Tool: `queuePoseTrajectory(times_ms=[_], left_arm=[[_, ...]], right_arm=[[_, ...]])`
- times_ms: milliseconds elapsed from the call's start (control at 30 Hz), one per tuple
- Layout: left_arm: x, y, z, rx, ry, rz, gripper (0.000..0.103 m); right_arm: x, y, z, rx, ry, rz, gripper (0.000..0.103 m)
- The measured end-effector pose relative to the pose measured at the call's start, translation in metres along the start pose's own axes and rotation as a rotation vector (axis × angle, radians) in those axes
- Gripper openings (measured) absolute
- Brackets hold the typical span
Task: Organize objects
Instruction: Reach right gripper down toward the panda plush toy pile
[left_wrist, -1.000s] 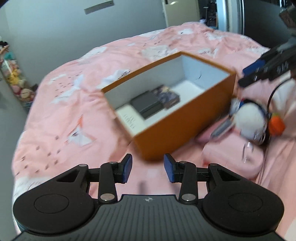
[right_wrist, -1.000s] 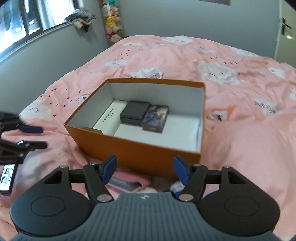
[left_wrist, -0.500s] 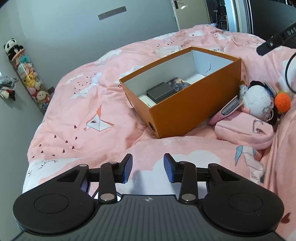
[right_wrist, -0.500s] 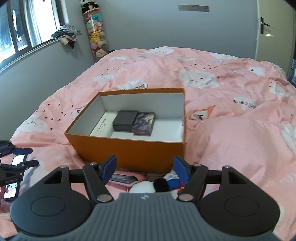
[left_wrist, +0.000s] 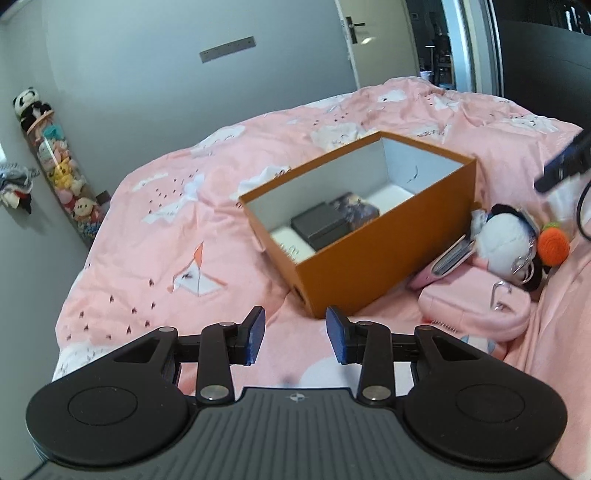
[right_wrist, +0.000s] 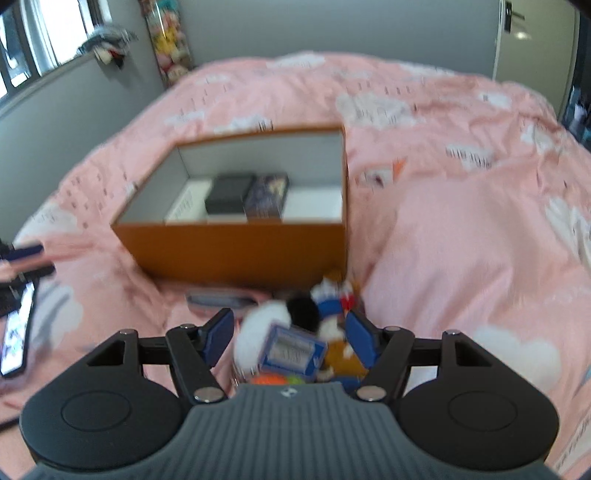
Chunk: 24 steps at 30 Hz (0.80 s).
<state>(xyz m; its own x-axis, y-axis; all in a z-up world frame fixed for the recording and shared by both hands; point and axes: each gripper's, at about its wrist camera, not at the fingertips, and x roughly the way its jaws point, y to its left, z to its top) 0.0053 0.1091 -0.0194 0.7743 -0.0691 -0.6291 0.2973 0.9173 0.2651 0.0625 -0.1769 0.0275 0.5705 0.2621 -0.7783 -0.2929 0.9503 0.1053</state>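
Both grippers pull back from orange box (left_wrist: 369, 254) | right gripper (right_wrist: 291, 338) open over plush toys (right_wrist: 295, 325) | left gripper (left_wrist: 295, 334) open, empty | bed (left_wrist: 147, 251)

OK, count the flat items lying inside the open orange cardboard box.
3 inside the orange cardboard box: a white flat box at the left end, a black case overlapping it, and a dark printed card pack beside that. Smaller things may be hidden.

My left wrist camera looked down over its tongs (left_wrist: 291, 338) at the orange box (left_wrist: 373, 254) from one corner; my right one faced the box's (right_wrist: 236, 251) long side, nearer. Both shared the bed (left_wrist: 155, 236).
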Motion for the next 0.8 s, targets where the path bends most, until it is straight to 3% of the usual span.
queuePoseTrajectory(times_ms=[133,267,400,800], left_arm=[[0.001,-0.006,0.013,-0.013,-0.005,-0.047,0.044],[0.006,-0.013,0.021,-0.019,-0.001,-0.079,0.044],[0.010,-0.016,0.026,-0.020,0.016,-0.088,0.044],[0.011,-0.007,0.025,-0.004,0.074,-0.037,0.044]], right_arm=[[0.012,-0.007,-0.012,0.041,0.083,-0.011,0.065],[0.024,-0.005,-0.017,0.042,0.130,0.036,0.064],[0.030,0.006,-0.009,-0.044,0.123,0.014,0.064],[0.045,-0.002,0.007,-0.055,0.106,0.021,0.064]])
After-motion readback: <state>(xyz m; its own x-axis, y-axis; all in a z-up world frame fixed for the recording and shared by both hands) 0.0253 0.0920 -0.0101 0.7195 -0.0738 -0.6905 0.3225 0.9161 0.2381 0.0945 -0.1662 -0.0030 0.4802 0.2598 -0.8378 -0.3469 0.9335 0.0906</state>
